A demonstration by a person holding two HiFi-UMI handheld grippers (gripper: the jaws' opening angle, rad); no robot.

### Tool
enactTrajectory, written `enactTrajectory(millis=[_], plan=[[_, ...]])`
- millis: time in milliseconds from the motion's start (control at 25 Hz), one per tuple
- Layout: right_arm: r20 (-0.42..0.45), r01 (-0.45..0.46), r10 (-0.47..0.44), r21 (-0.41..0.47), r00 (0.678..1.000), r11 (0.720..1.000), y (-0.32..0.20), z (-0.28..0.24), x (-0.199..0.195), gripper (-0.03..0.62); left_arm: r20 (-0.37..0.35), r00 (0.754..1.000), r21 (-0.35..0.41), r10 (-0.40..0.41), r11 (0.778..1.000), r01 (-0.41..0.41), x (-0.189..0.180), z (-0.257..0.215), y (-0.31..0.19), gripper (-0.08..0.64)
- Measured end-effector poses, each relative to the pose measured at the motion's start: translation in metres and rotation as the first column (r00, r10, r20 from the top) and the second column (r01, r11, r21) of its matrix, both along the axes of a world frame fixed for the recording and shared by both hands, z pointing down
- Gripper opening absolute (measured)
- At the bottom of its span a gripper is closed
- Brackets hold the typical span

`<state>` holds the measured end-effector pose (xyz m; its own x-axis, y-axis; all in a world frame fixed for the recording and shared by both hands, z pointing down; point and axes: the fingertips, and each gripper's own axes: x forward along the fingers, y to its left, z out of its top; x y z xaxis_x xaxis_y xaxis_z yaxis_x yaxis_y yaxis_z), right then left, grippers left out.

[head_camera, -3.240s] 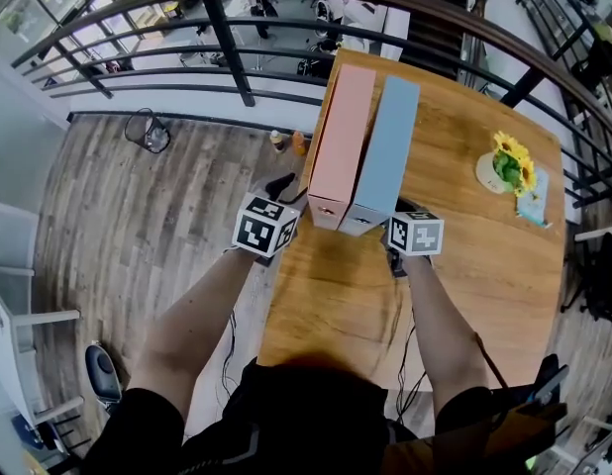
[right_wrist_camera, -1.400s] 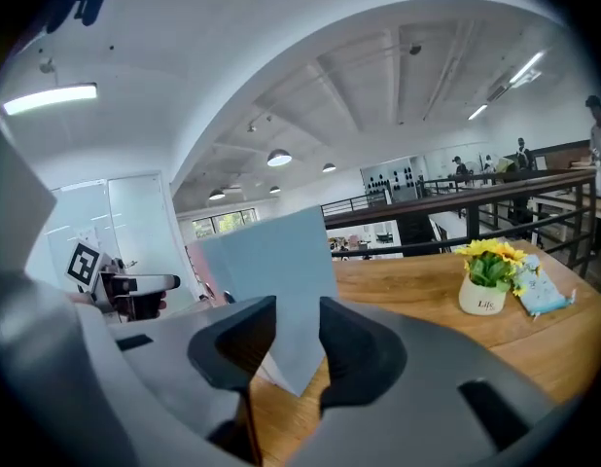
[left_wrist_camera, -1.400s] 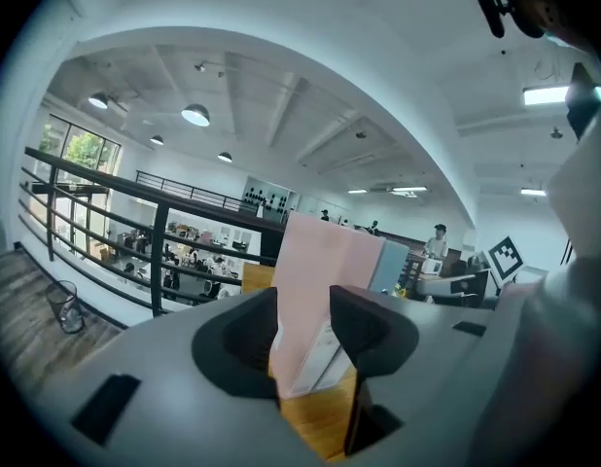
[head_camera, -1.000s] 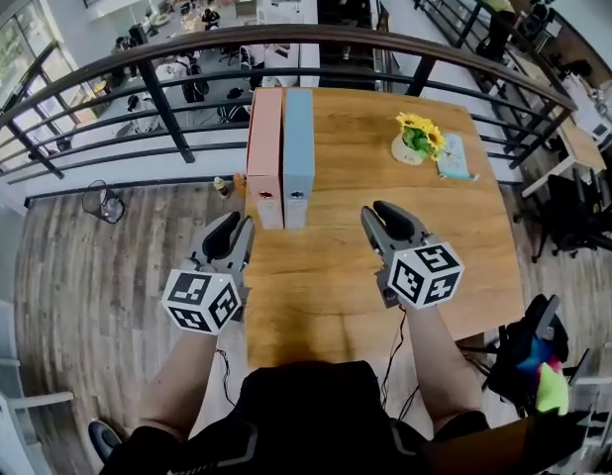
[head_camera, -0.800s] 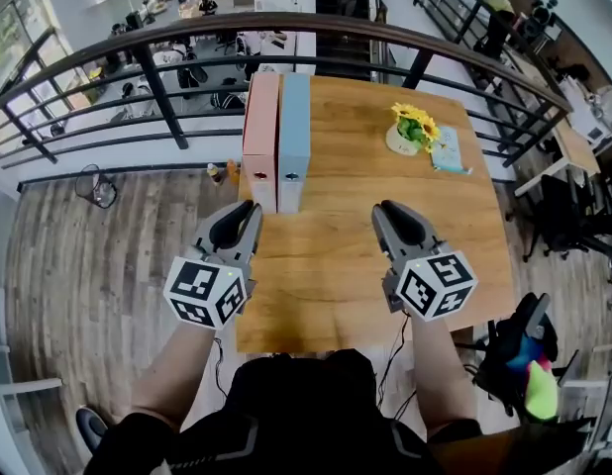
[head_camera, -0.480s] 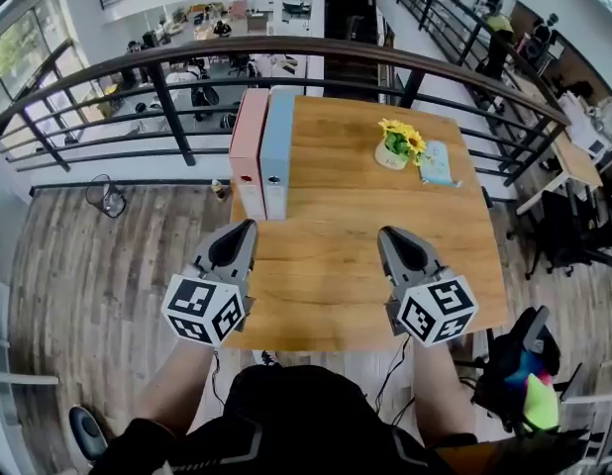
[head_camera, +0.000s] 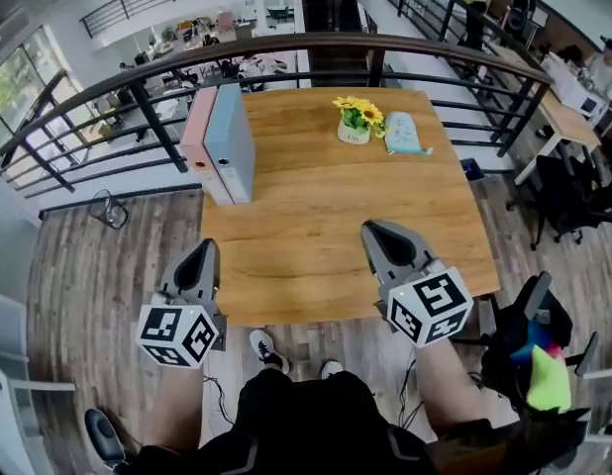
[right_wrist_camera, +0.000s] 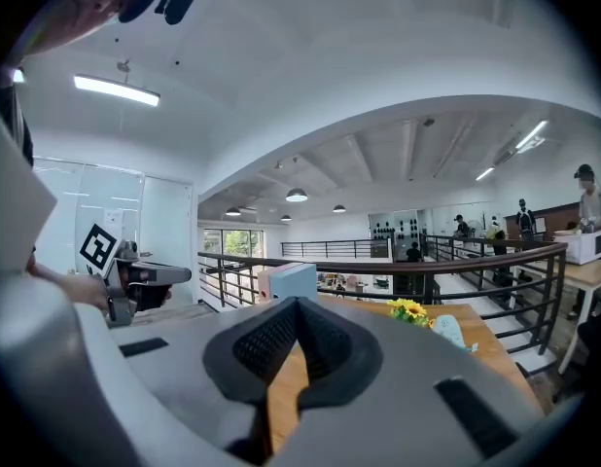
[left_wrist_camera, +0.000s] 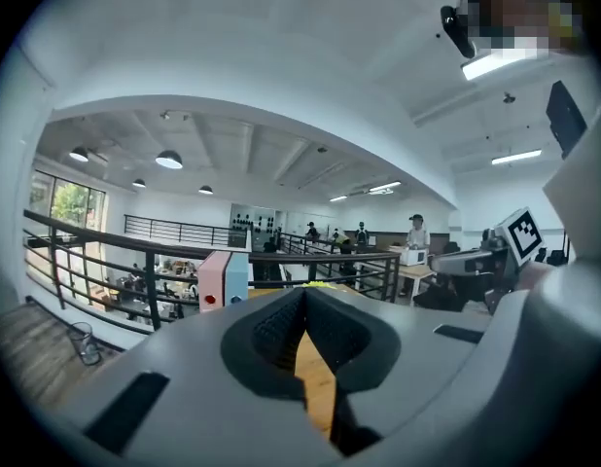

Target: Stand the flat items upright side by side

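Observation:
A pink binder point(head_camera: 199, 139) and a blue binder point(head_camera: 231, 149) stand upright side by side at the far left of the wooden table point(head_camera: 326, 216). Both grippers are well back from them, at the table's near edge. My left gripper point(head_camera: 204, 249) hangs just off the near left corner, shut and empty. My right gripper point(head_camera: 371, 231) is over the near edge, its jaws just closed with nothing between them. The left gripper view shows the pink binder point(left_wrist_camera: 213, 278) and blue binder point(left_wrist_camera: 236, 275) far ahead. In the right gripper view the blue binder point(right_wrist_camera: 293, 280) stands in front of the pink one point(right_wrist_camera: 266, 282).
A small pot of yellow flowers point(head_camera: 356, 119) and a teal object point(head_camera: 402, 134) sit at the table's far right. A dark railing point(head_camera: 286, 47) runs behind the table. A chair with a bag point(head_camera: 529, 339) stands at the right. The person's shoes point(head_camera: 261, 347) show under the near edge.
Both grippers have drawn back from the binders to the table's near edge, and their jaws have gone from slightly open to shut. The binders stay upright.

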<state>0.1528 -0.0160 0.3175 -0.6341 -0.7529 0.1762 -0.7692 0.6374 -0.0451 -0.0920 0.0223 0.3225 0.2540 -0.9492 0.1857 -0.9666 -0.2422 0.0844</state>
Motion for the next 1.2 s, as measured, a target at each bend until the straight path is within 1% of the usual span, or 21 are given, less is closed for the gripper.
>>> enactTrajectory(millis=[80,120,160,280,360,440,640,760,920,1040,1200], plan=[[0.011,0.011,-0.011,0.002,1.000,1.000,0.008,-0.006,0.001,0.015,0.028,0.999,0.010,-0.039,0.999,0.039,0.003,-0.010,0.014,0.028],[0.016,0.016,-0.016,0.000,1.000,1.000,0.013,-0.010,0.000,0.015,0.033,0.998,0.023,-0.045,0.999,0.044,0.005,-0.017,0.022,0.028],[0.021,0.021,-0.020,-0.003,1.000,1.000,0.018,-0.014,-0.001,0.015,0.034,0.999,0.038,-0.036,0.999,0.035,0.009,-0.026,0.030,0.028],[0.045,0.031,-0.030,-0.006,0.999,1.000,0.034,-0.032,-0.005,0.015,0.038,0.999,0.096,0.035,0.995,-0.038,0.021,-0.051,0.046,0.028],[0.064,0.046,-0.046,0.008,0.997,0.999,0.044,-0.041,-0.017,0.015,0.054,0.997,0.114,0.060,0.991,-0.066,0.016,-0.063,0.055,0.028],[0.067,0.053,-0.054,0.010,0.996,0.999,0.051,-0.041,-0.029,0.015,0.056,0.997,0.115,0.058,0.991,-0.064,0.004,-0.068,0.063,0.028],[0.062,0.025,-0.024,-0.015,0.998,1.000,0.061,-0.032,-0.048,0.014,0.015,0.998,0.083,0.054,0.995,-0.055,-0.025,-0.063,0.077,0.028],[0.059,0.007,-0.007,-0.004,0.998,1.000,0.062,-0.033,-0.057,0.014,0.011,1.000,0.076,0.029,0.997,-0.030,-0.043,-0.059,0.078,0.028],[0.054,-0.018,0.018,-0.003,0.998,1.000,0.062,-0.030,-0.061,0.014,0.026,0.999,0.088,0.033,0.996,-0.035,-0.044,-0.059,0.079,0.028],[0.043,-0.027,0.027,-0.004,0.999,1.000,0.066,-0.028,-0.062,0.014,0.011,0.999,0.092,0.030,0.995,-0.031,-0.046,-0.059,0.082,0.028],[0.033,-0.038,0.038,0.000,0.999,0.999,0.066,-0.031,-0.062,0.014,0.009,0.999,0.099,0.033,0.994,-0.034,-0.048,-0.063,0.080,0.028]])
